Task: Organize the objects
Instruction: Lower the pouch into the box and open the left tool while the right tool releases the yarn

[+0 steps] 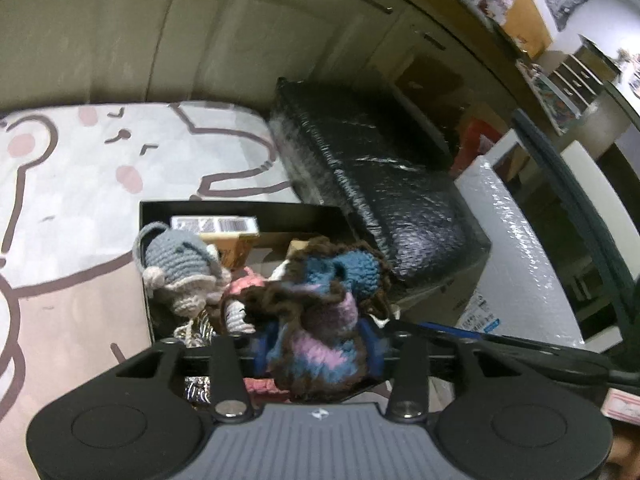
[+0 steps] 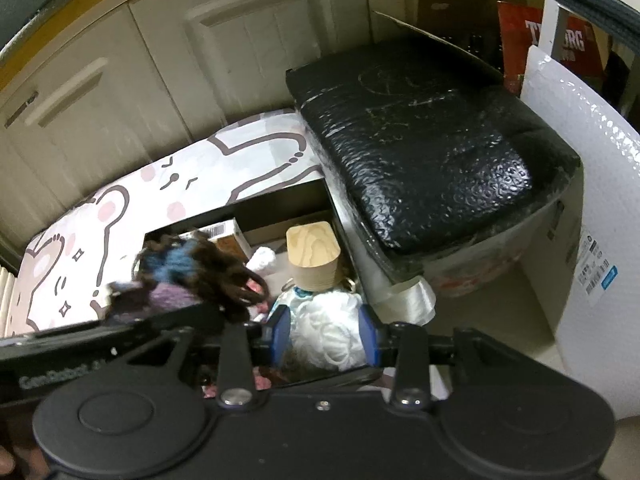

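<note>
My left gripper (image 1: 318,344) is shut on a crocheted toy (image 1: 320,312) of blue, pink and brown yarn, held above a black open box (image 1: 240,209). The same toy shows in the right wrist view (image 2: 192,276). In the box lie a grey crocheted elephant (image 1: 180,272), a pink crocheted piece (image 1: 244,286) and a barcoded carton (image 1: 214,225). My right gripper (image 2: 324,336) is shut on a white yarn bundle (image 2: 332,328) over the box's right side, near a wooden-lidded container (image 2: 314,254).
The box sits on a bear-print mat (image 1: 80,184). A black wrapped cushion on a carton (image 2: 432,148) stands right of the box. A white bubble-wrapped panel (image 2: 592,208) is further right. Cabinet doors (image 2: 160,72) close off the back.
</note>
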